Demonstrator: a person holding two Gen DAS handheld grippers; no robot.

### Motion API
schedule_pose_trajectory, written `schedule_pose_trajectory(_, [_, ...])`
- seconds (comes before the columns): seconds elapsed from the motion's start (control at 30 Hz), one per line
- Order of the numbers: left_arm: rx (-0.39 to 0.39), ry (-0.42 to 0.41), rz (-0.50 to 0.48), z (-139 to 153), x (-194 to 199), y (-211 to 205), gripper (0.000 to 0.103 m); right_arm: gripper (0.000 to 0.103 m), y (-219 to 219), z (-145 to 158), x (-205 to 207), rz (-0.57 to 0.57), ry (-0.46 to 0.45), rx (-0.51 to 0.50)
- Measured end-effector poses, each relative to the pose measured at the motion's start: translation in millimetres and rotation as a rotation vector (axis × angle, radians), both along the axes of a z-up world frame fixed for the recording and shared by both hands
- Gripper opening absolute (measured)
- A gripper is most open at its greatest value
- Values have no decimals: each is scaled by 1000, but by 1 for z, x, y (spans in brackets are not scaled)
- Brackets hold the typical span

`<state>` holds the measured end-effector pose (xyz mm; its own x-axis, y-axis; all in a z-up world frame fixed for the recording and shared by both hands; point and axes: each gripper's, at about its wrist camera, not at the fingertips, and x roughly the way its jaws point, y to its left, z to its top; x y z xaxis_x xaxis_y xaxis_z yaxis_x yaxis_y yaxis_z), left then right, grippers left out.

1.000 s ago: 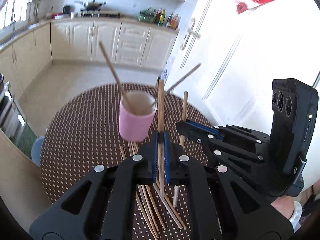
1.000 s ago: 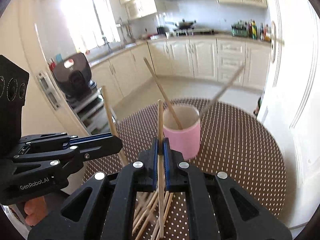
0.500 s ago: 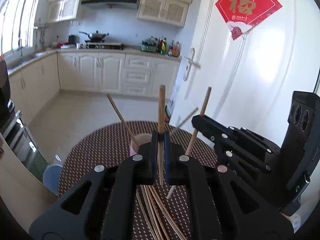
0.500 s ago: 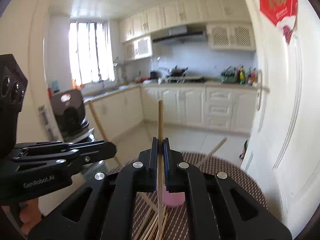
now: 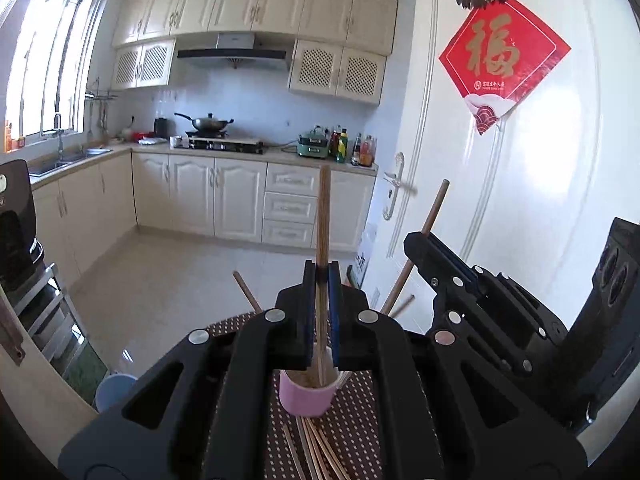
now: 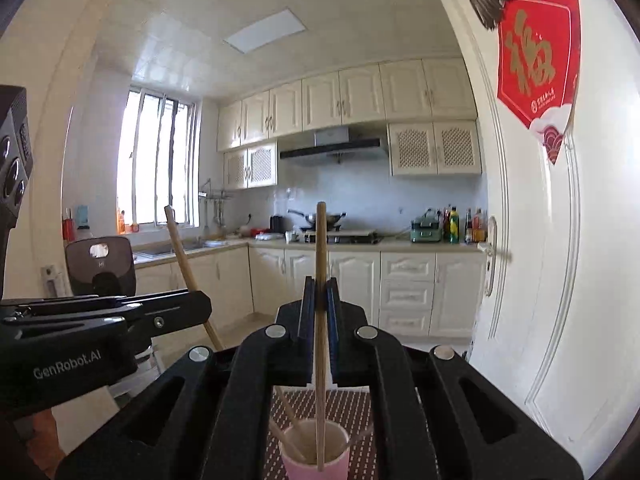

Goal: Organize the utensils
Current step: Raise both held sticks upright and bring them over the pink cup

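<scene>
A pink cup [image 5: 306,400] stands on the brown dotted table, and it also shows in the right wrist view [image 6: 314,458] with chopsticks leaning inside. My left gripper [image 5: 321,280] is shut on an upright wooden chopstick [image 5: 322,216] whose lower end dips into the cup. My right gripper [image 6: 319,292] is shut on another upright chopstick [image 6: 321,248] whose lower end is also inside the cup. Each gripper shows beside the other: the right one [image 5: 500,312] with its stick, the left one [image 6: 100,320] with its stick. Several loose chopsticks [image 5: 316,452] lie on the table in front of the cup.
The round table with the brown dotted cloth [image 5: 360,420] sits by a white door [image 5: 520,200]. A kitchen with cream cabinets [image 5: 224,200] lies behind. A blue bin [image 5: 114,392] stands on the floor at the left.
Both grippers have tilted up and moved over the cup. The chopsticks they hold now stand with their lower ends inside it.
</scene>
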<state>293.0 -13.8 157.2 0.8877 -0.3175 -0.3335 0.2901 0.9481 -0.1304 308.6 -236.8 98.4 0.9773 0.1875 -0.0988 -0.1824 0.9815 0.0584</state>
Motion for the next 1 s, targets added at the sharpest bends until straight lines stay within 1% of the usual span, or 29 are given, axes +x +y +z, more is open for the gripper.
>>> schedule_pose_trajectory(0.13, [2,0,18,-11,11,0,6,4,1,-6,9,3,-15,2])
schedule_pose_trajectory(0.17, [15,-9,29,-15,13,-2,6,4,0,-9,10,2,-22,3])
schedule_pose_trajectory(0.23, [22,-16,35,-23,16,-1,6,4,0,-12,13,-4,-10,2])
schedule_pose_trajectory(0.5, [22,25,26,-48,24,1,6,4,-7,-20,13,-8,32,28])
schedule_pose_trajectory(0.73, [30,76,50,-67,27,6,6,4,-8,-30,12,1,77,43])
schedule_pose_trajectory(0.9, [21,122,48,-77,30,9,7,4,-7,-38,12,7,113,47])
schedule_pose_trajectory(1.0, [21,135,56,-80,31,11,7,4,-6,-41,11,8,129,44])
